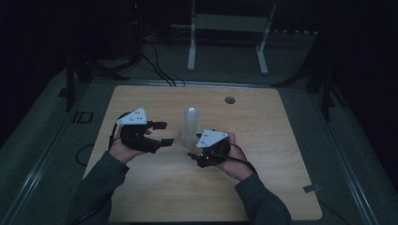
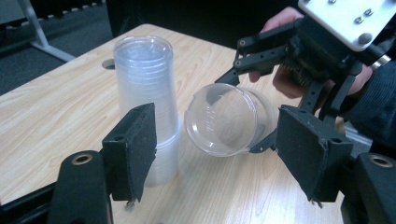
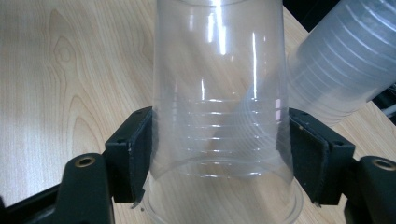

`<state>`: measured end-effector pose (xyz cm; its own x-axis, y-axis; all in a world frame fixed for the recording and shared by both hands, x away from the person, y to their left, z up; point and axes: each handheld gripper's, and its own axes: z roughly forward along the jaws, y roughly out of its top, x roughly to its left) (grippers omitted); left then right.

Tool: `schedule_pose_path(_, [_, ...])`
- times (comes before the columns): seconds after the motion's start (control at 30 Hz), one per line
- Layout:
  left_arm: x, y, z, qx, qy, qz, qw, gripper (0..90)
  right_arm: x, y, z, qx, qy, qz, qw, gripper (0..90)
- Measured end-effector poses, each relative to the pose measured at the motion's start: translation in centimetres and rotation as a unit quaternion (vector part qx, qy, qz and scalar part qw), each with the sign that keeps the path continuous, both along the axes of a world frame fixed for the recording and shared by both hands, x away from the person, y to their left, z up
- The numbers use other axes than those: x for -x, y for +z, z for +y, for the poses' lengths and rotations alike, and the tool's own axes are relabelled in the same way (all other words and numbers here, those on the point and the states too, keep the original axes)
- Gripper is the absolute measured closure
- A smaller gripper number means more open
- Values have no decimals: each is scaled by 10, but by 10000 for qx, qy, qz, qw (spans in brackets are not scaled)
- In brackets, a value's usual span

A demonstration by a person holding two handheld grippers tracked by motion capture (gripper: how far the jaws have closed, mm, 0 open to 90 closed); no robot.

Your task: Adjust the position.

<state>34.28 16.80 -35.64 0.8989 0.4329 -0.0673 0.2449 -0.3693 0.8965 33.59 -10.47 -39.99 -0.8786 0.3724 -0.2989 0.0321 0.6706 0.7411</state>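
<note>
Single clear plastic cup point(image 3: 219, 116), thin-walled, see-through, ribbed bands near the rim. It is held off the bench point(image 1: 263, 140) on its side, just right of the upside-down stack of clear cups point(image 1: 190, 123), base turned toward my left tool.

My right tool point(image 3: 219, 158) is pinching this cup across its wall near the rim end, one pad on each side, both in contact. In the left gripper view the same cup point(image 2: 229, 119) shows its round base face-on, with the right tool point(image 2: 299, 60) behind it.

Handling, my judgement: very light, so almost no load on the grip. Wall is soft and springy; a hard squeeze would oval it, crease or crack it. Smooth plastic, likely slippery against the pads, so it could rotate or slide out if the pinch is too loose. Best hold is where it is stiffest: the ribbed band and rolled rim, or the base ring. Mid-wall is the weakest place.

My left tool point(image 2: 215, 154) is spread, nothing between its pads; it sits just short of the cup's base, the stack point(image 2: 147, 107) beside its one pad.

The stack stands on the bench mid-table, mouths down, and looks tightly nested; cups may stick together when one is pulled.

Room dark; fine detail in the high view is poor.
</note>
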Motion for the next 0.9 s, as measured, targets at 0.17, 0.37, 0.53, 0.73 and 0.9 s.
schedule_pose_path(0.17, [-1, 0, -6, -301, -60, -1, 9995, 279, 1, 0, 1, 86, 40, -21, 10000, 294])
schedule_pose_path(0.37, [-2, -1, -10, -549, -95, -24, 9984, 269, 2, 0, 2, 170, 91, -36, 9998, 295])
schedule_pose_path(0.53, [-2, -2, -12, -692, -109, -47, 9975, 267, 3, -1, 3, 264, 155, -24, 9995, 295])
schedule_pose_path(0.73, [-2, -3, -14, -811, -172, -47, 9965, 267, 4, -2, 4, 320, 197, -15, 9993, 295])
schedule_pose_path(0.9, [-1, -3, -15, -885, -238, -45, 9958, 261, 4, -3, 5, 364, 232, -27, 9991, 295])
